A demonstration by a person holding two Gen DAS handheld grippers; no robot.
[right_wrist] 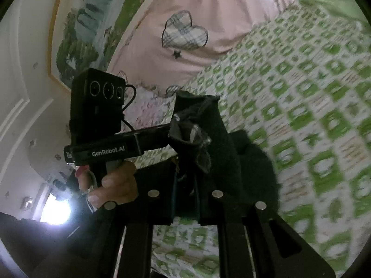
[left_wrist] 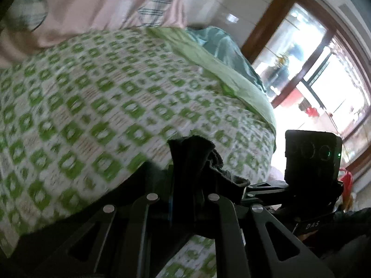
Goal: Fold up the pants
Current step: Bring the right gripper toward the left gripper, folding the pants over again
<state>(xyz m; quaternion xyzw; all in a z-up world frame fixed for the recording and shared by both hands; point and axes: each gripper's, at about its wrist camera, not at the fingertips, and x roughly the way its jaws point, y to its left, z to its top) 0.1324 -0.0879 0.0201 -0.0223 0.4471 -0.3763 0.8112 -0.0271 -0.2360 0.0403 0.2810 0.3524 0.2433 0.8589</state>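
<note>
The pants are dark, almost black cloth. In the left wrist view my left gripper (left_wrist: 185,180) is shut on a bunched edge of the pants (left_wrist: 197,157), held up above the bed. In the right wrist view my right gripper (right_wrist: 185,180) is shut on another bunched edge of the pants (right_wrist: 208,127), with cloth hanging to the right over the bed. The other gripper's body (right_wrist: 102,148), held by a hand (right_wrist: 113,185), shows to the left in the right wrist view, and its camera block (left_wrist: 313,157) shows in the left wrist view.
A bed with a green and white patterned sheet (left_wrist: 92,92) lies under both grippers. A pink duvet with plaid hearts (right_wrist: 185,34) lies at its far end. A teal cloth (left_wrist: 222,44) and a green sheet edge (left_wrist: 208,58) lie by a bright window (left_wrist: 313,69).
</note>
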